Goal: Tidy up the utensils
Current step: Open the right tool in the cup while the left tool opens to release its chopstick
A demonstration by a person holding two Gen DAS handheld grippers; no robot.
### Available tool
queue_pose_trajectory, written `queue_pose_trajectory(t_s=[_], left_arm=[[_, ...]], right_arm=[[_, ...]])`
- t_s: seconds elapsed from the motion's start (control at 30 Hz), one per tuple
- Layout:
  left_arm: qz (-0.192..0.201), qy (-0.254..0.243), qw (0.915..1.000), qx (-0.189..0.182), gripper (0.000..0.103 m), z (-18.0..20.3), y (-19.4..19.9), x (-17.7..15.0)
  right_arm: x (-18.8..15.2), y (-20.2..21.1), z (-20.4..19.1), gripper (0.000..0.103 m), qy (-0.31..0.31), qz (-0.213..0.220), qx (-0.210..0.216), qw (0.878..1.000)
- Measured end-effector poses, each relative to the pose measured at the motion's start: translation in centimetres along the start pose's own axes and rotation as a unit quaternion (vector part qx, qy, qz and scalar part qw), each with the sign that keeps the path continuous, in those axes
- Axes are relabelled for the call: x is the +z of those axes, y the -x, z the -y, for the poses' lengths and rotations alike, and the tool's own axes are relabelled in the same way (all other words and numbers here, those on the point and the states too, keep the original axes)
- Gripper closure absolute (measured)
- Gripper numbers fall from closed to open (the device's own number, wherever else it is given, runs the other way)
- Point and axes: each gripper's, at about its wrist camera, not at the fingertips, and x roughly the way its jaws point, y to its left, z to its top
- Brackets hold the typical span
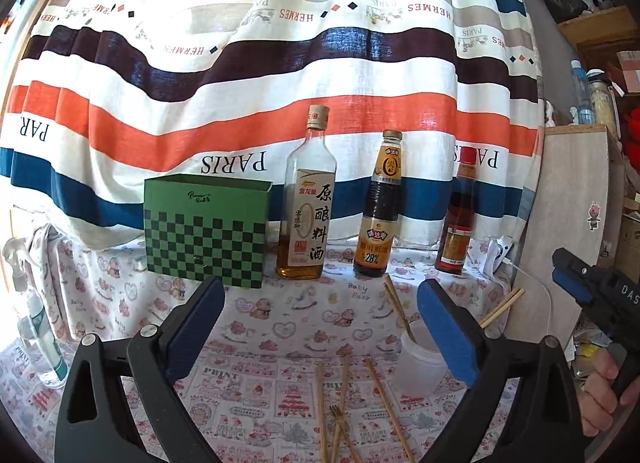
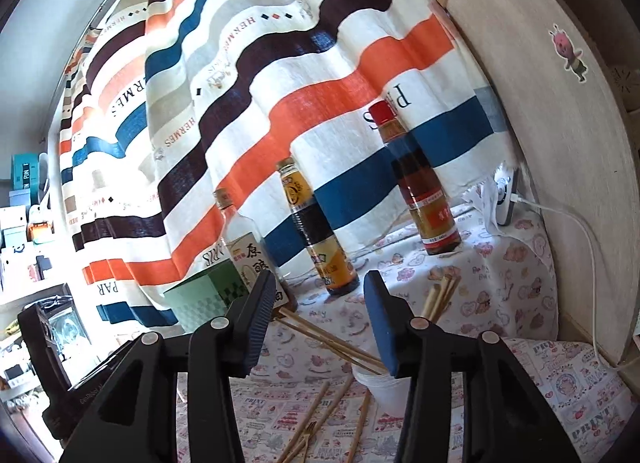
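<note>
A: Right, jaws first. Left gripper point(image 1: 320, 327): jaws stand wide apart, nothing between the pads. It hangs above the desk point(image 1: 280, 315), which is covered in a pink-printed cloth.

B: Confirmed. Right gripper point(image 2: 320, 327): jaws parted, narrower than the left, also holding nothing. In the left wrist view the right gripper shows at the far right edge, with a hand point(image 1: 604, 387) wrapped round its handle.

A: Task items. A white translucent cup point(image 1: 420, 363) stands on the desk, just inside the left gripper's right pad in that view. Chopsticks in the cup point(image 1: 396, 303) lean out towards the bottles; a second pair point(image 1: 502, 307) pokes out on the far side of the pad.

B: Same cup from the right wrist point(image 2: 380, 387), partly behind the right pad, with sticks fanning left point(image 2: 332, 343) and up point(image 2: 440, 299).

A: Loose chopsticks point(image 1: 320, 407) lie flat on the cloth in front of the cup, roughly side by side, three counted. A small fork point(image 1: 338, 419) lies among them, tines pointing away from the camera.

B: Background row, left to right in the left wrist view: green checked box point(image 1: 206, 235), clear cooking-wine bottle point(image 1: 306, 203), dark sauce bottle point(image 1: 378, 207), red-capped bottle point(image 1: 456, 219). All upright, apart from one another, in front of a striped curtain point(image 1: 240, 83).

A: Spray bottle point(image 1: 30, 315) at the desk's left edge.
</note>
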Motion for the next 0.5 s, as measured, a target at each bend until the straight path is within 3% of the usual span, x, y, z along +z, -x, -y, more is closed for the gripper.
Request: queue_pose_trajectory(t_s=[0.13, 0.2, 0.37, 0.43, 0.5], left_arm=[[-0.021, -0.015, 0.9991, 0.034, 0.003, -0.7, -0.5, -1.1], [-0.031, -0.012, 0.999, 0.031, 0.003, -1.3, -0.8, -1.9], [-0.053, 0.015, 0.9973, 0.048, 0.003, -2.9, -1.8, -4.2], [-0.054, 0.031, 0.9945, 0.084, 0.003, -3.8, -1.9, -5.1], [-0.067, 0.041, 0.9933, 0.085, 0.002, -4.6, -2.4, -5.5]], right_arm=[[-1.1, -0.7, -1.9, 0.049, 0.025, -0.026, 0.01, 0.999], [-2.0, -1.7, -2.2, 0.049, 0.027, -0.051, 0.01, 0.998], [-5.0, -5.8, -3.3, 0.046, 0.092, -0.142, -0.066, 0.983], [-6.1, -6.9, -2.8, 0.046, 0.077, -0.167, -0.069, 0.981], [-7.0, -8.1, -2.2, 0.046, 0.054, -0.209, -0.054, 0.975]])
